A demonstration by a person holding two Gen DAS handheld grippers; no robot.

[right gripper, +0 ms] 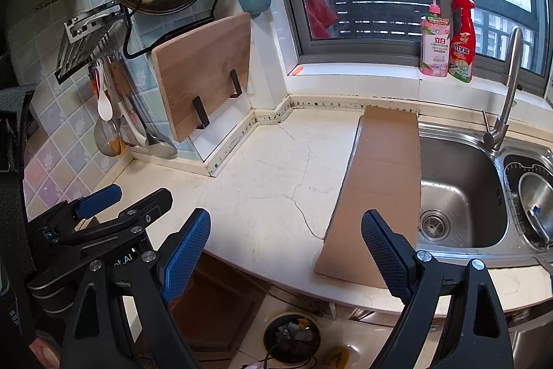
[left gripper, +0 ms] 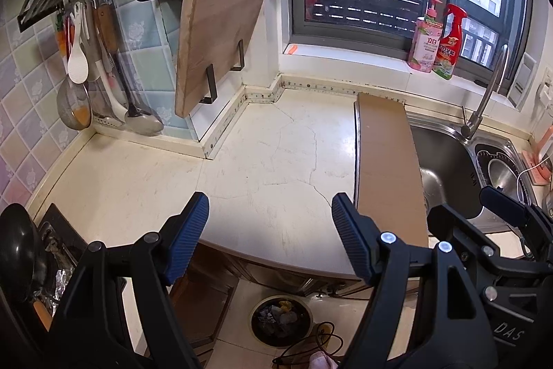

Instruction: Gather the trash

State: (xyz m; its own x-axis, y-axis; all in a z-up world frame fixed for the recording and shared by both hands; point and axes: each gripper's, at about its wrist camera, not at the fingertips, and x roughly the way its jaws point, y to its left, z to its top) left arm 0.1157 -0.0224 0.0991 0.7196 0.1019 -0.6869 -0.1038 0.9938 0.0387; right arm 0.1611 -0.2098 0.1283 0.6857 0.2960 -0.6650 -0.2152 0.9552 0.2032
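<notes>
Grippers fill the bottom of both views: the left gripper (left gripper: pixel 270 236) and the right gripper (right gripper: pixel 285 251) each hold 2 blue-padded fingers (left gripper: pixel 188 236) spread wide with nothing between them, both hanging over the front edge of the pale countertop (left gripper: pixel 269 158). Below that edge, at the bottom centre, a round trash bin (left gripper: pixel 280 320) sits on the floor with scraps already inside. Just past the right finger in each view, a long strip of cardboard (right gripper: pixel 380 182) lies on the counter's right side, overlapping the rim of the steel sink (right gripper: pixel 459 189) and reaching back to the wall. At lower left of the left wrist view a black pan (left gripper: pixel 19 251) sits on the stove. Further back, at upper left, a wooden cutting board (left gripper: pixel 217 44) stands in a bracket beside hanging utensils (left gripper: pixel 93 71). On the windowsill at upper right stand 2 bottles, a pink one (right gripper: pixel 434 40) and a red spray bottle (right gripper: pixel 462 40), with the faucet (right gripper: pixel 508 89) just right of them.
</notes>
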